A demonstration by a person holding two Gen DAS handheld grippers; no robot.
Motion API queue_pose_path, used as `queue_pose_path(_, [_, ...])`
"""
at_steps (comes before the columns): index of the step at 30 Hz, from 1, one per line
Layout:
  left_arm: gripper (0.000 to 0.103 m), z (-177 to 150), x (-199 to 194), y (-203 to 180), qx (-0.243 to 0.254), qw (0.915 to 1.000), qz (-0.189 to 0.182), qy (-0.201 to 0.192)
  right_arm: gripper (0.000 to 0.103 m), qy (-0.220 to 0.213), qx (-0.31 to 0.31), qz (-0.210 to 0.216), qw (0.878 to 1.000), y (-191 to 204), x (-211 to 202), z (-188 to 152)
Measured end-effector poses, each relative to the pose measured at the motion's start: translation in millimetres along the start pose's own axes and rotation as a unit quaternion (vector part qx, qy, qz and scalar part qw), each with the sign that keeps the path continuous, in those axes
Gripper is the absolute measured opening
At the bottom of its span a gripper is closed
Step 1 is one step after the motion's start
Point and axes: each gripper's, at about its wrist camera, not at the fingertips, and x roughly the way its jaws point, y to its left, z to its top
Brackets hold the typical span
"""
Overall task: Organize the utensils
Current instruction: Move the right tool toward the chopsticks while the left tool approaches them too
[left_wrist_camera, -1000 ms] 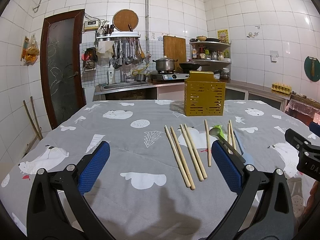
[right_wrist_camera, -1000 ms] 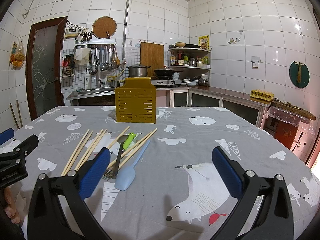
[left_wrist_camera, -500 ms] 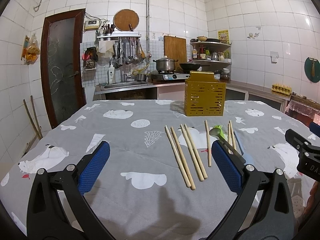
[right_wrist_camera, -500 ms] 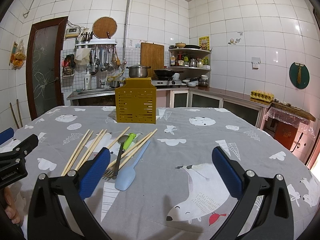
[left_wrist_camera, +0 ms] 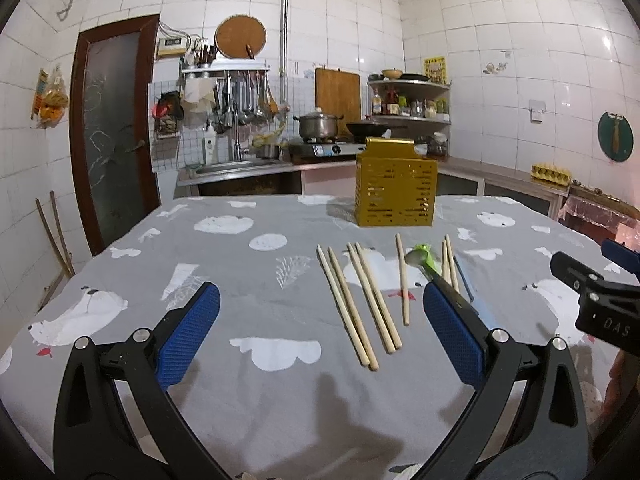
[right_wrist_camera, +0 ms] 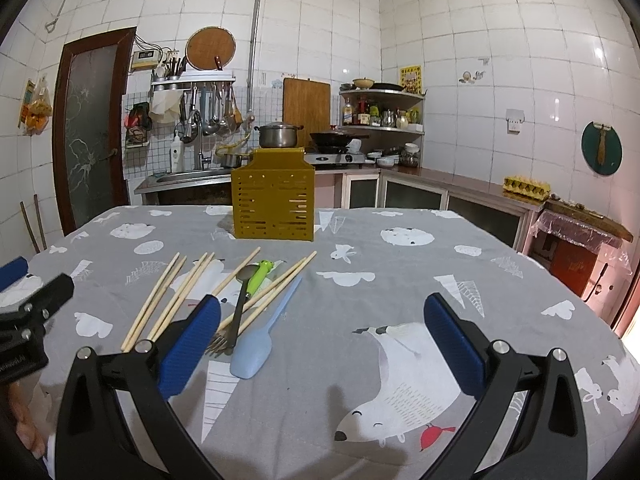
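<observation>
Left gripper (left_wrist_camera: 320, 332) jaws spread wide, empty, hovering above tablecloth (left_wrist_camera: 120, 264). Right gripper (right_wrist_camera: 320, 340) likewise wide, empty. Wooden chopsticks (left_wrist_camera: 360, 300) fanned just ahead; fork (right_wrist_camera: 236, 312), blue spatula (right_wrist_camera: 256, 344) beside them. Yellow utensil holder (right_wrist_camera: 274, 208) upright at far side. Likely first pick: descend over one chopstick, pads straddling shaft mid-length, avoid pinching neighbour.

This is a home kitchen, walled in glossy white square tiles (right_wrist_camera: 440, 40). A steel lidded pot (right_wrist_camera: 278, 135) and black wok (right_wrist_camera: 334, 139) sit on a gas stove beside a steel sink (right_wrist_camera: 188, 176), with ladles hanging from a wall rack (right_wrist_camera: 192, 80). A corner shelf of bottles and jars (right_wrist_camera: 380, 116) stands nearby.
</observation>
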Motion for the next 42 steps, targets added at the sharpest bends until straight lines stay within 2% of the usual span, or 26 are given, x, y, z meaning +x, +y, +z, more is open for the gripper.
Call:
queue_pose_path(9, [0.098, -1, 9, 6, -0.012, 0.9995, -0.006, 0.028, 0.099, -0.008, -0.02, -0.015, 1.0, 10, 17, 13])
queue_pose_path(12, [0.098, 2, 21, 11, -0.031, 0.9981, -0.025, 0.048, 0.099, -0.01, -0.017, -0.017, 1.0, 12, 19, 19])
queue_pose_path(15, [0.098, 15, 37, 17, -0.046, 0.9966, -0.022, 0.065, 0.099, -0.002, -0.008, -0.011, 1.0, 13, 30, 31])
queue_pose_path(19, [0.098, 41, 56, 20, -0.043, 0.9968, -0.017, 0.065, 0.099, 0.016, -0.01, -0.015, 1.0, 16, 49, 42])
queue_pose_path(22, [0.098, 61, 75, 16, -0.016, 0.9977, -0.005, 0.065, 0.099, 0.041, -0.014, -0.018, 0.999, 18, 71, 49])
queue_pose_path(27, [0.098, 82, 109, 10, 0.017, 0.9965, -0.006, 0.082, 0.099, 0.081, -0.007, -0.022, 0.996, 14, 107, 57])
queue_pose_path(31, [0.098, 85, 146, 5, 0.032, 0.9926, -0.016, 0.116, 0.099, 0.133, -0.001, -0.025, 0.991, 11, 143, 53])
queue_pose_path(34, [0.098, 85, 172, 6, 0.021, 0.988, -0.029, 0.15, 0.098, 0.169, 0.001, -0.028, 0.985, 11, 170, 48])
queue_pose_path(37, [0.098, 83, 194, 11, 0.0, 0.985, -0.033, 0.17, 0.091, 0.193, 0.002, -0.029, 0.981, 15, 191, 40])
queue_pose_path(42, [0.098, 71, 221, 21, -0.019, 0.9802, -0.01, 0.197, 0.073, 0.244, 0.004, -0.031, 0.969, 17, 214, 19])
